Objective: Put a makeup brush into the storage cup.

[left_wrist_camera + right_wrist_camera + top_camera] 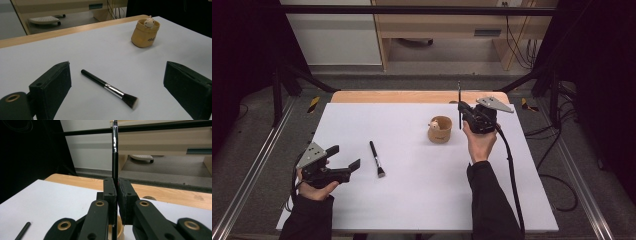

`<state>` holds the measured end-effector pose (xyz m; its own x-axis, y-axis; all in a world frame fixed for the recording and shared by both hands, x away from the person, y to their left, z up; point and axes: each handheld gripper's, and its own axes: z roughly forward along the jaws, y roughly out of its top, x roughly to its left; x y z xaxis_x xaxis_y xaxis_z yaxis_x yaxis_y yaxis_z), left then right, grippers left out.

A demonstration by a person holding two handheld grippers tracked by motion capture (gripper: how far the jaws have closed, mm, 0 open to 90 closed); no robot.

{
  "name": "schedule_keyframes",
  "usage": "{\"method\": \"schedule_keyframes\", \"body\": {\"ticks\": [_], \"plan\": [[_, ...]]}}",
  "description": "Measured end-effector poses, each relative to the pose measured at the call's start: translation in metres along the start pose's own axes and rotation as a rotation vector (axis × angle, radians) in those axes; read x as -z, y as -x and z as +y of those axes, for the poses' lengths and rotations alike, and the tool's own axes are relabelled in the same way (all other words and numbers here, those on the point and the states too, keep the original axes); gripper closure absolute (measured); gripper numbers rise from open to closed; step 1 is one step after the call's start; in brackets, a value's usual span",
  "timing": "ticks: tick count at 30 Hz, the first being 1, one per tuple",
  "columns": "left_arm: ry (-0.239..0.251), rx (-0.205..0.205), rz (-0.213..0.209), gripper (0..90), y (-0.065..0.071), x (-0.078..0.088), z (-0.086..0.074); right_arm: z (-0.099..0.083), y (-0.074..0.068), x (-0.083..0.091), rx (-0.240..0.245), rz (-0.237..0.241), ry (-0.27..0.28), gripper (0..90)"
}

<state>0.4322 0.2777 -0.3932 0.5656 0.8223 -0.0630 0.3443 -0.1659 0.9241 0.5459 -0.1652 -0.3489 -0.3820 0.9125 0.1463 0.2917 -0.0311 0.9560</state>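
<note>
The right gripper (460,109), clamping a thin upright stick (459,102), perhaps a brush, should lower it straight into the cup (440,131) at seven o'clock; the left gripper (346,157) stands open.

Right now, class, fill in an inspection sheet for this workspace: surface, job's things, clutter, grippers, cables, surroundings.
Surface: white table, wooden strip along the far edge.
Job's things: slim black stick upright, clamped in the right gripper; tan cup with a small figure inside; makeup brush lying flat.
Clutter: nothing seen.
Grippers: right gripper shut on the stick beside the cup; left gripper open, fingers either side of the brush, apart from it.
Cables: black cable trailing from the right gripper.
Surroundings: dark frame, wooden furniture beyond.
</note>
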Motion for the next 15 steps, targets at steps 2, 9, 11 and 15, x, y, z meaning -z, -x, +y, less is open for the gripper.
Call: {"method": "schedule_keyframes", "body": {"ticks": [2, 9, 11, 15], "plan": [[0.000, -0.001, -0.001, 6.8, -0.001, 0.001, 0.000, 0.000, 0.000, -0.003, -0.002, -0.004, 0.001, 85.8], [0.006, 0.001, 0.000, 6.9, -0.001, 0.002, 0.000, 0.000, 0.001, -0.013, -0.001, 0.002, -0.004, 85.9], [0.002, -0.002, 0.000, 6.8, -0.001, 0.001, 0.000, 0.000, 0.001, -0.017, 0.000, 0.000, -0.005, 85.9], [0.003, -0.002, -0.001, 6.8, -0.001, 0.001, 0.000, -0.002, 0.003, -0.024, -0.010, 0.001, -0.010, 85.9]]}}
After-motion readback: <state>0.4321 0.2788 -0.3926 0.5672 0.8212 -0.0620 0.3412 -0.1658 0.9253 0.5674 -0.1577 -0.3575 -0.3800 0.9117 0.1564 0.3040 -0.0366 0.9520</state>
